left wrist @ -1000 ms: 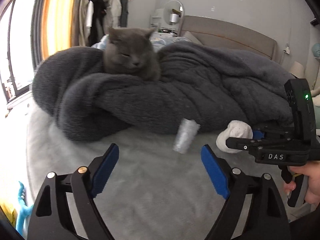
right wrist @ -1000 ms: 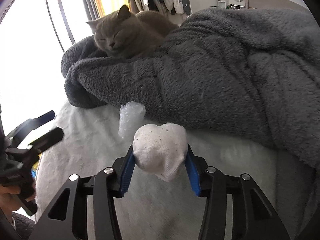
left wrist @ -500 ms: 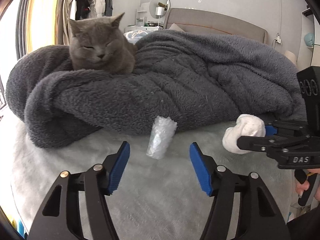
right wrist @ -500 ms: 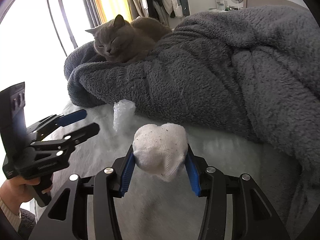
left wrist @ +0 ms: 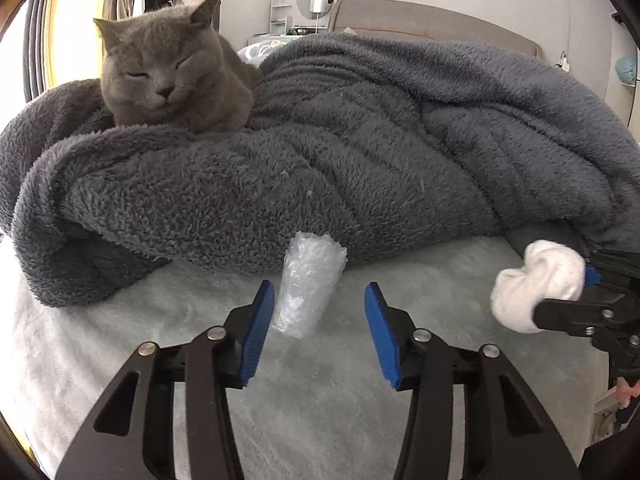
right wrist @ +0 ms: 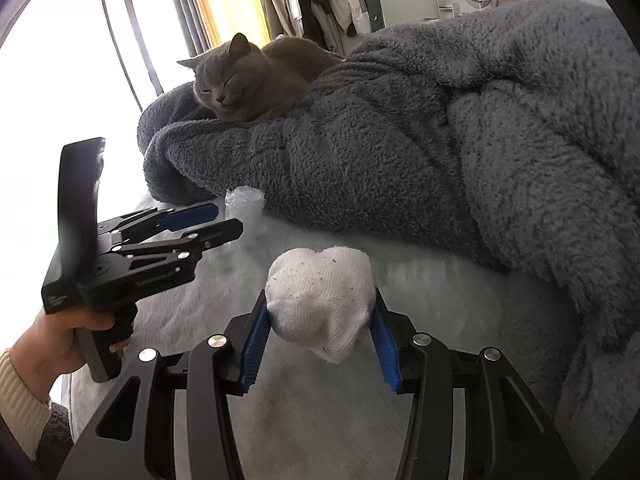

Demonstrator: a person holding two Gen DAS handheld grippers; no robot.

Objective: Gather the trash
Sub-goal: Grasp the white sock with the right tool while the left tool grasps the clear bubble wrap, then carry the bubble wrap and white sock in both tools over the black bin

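A crumpled clear plastic wrap [left wrist: 306, 284] lies on the pale bed sheet against the edge of the grey blanket; it also shows in the right wrist view [right wrist: 244, 199]. My left gripper [left wrist: 318, 300] is open, its blue pads on either side of the wrap's near end, not touching that I can tell. It shows from the side in the right wrist view [right wrist: 218, 220]. My right gripper [right wrist: 318, 316] is shut on a balled white sock [right wrist: 320, 300], held above the sheet. The sock shows at the right in the left wrist view [left wrist: 536, 284].
A grey cat [left wrist: 168, 68] rests on a big fluffy grey blanket [left wrist: 360, 152] covering the back of the bed. The pale sheet [left wrist: 320, 420] lies in front. A window, hanging clothes and a headboard stand behind.
My left gripper has moved forward to the plastic wrap and narrowed its opening, so the wrap now sits between its pads. My right gripper keeps hold of the sock.
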